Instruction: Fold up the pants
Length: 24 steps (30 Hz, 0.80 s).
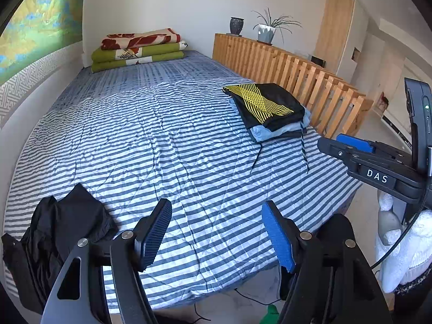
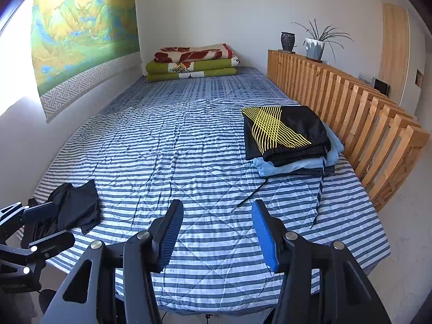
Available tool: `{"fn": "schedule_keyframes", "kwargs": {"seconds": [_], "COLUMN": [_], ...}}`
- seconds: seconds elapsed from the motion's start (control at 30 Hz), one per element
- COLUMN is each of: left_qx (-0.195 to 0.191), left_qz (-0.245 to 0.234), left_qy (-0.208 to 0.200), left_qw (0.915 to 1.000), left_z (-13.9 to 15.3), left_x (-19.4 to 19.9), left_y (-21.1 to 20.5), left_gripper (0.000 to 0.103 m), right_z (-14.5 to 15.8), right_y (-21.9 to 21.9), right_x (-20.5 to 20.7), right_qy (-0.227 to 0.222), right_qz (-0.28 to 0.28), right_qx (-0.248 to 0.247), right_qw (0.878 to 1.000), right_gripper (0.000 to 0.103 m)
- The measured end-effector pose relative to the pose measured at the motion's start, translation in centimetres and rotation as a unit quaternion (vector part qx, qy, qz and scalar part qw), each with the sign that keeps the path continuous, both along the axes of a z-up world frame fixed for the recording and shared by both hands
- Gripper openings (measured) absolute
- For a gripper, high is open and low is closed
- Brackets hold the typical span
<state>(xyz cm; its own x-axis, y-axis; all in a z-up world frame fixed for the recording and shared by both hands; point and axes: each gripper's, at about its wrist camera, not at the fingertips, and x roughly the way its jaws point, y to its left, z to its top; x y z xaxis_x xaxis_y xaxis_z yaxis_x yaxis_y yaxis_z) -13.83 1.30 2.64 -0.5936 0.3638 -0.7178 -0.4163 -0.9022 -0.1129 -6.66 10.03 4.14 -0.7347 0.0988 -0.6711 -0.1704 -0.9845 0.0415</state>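
A crumpled pair of black pants point(image 1: 67, 224) point(image 2: 73, 208) lies on the near left corner of the striped bed point(image 1: 167, 140) point(image 2: 172, 148). My left gripper point(image 1: 216, 216) is open and empty over the bed's front edge, just right of the pants. In the right wrist view the left gripper point(image 2: 44, 225) sits right beside the pants. My right gripper point(image 2: 217, 210) is open and empty above the bed's near middle; it also shows at the right edge as the right gripper point(image 1: 341, 143). A stack of folded clothes point(image 1: 270, 108) point(image 2: 289, 135), topped by a black garment with yellow lines, rests at the right.
A wooden slatted rail point(image 1: 310, 81) point(image 2: 351, 108) runs along the bed's right side, with a potted plant point(image 2: 316, 46) and a vase on top. Folded blankets point(image 1: 140, 48) point(image 2: 191, 62) lie at the far end. A wall scroll point(image 2: 81, 32) hangs left. A gloved hand point(image 1: 405, 243) holds the right gripper.
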Motion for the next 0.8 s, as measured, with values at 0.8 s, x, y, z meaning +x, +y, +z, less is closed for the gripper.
{"fn": "schedule_keyframes", "kwargs": {"seconds": [0.8], "left_qx": [0.005], "left_qz": [0.004], "left_qy": [-0.003], "left_qw": [1.0000], "left_z": [-0.4], "left_x": [0.2], "left_y": [-0.7], "left_gripper": [0.087], "right_z": [1.2], "right_y": [-0.5], "right_x": [2.3], "right_qy": [0.013], "right_qz": [-0.034], "right_qx": [0.016], "right_qw": [0.999], "right_gripper": [0.068]}}
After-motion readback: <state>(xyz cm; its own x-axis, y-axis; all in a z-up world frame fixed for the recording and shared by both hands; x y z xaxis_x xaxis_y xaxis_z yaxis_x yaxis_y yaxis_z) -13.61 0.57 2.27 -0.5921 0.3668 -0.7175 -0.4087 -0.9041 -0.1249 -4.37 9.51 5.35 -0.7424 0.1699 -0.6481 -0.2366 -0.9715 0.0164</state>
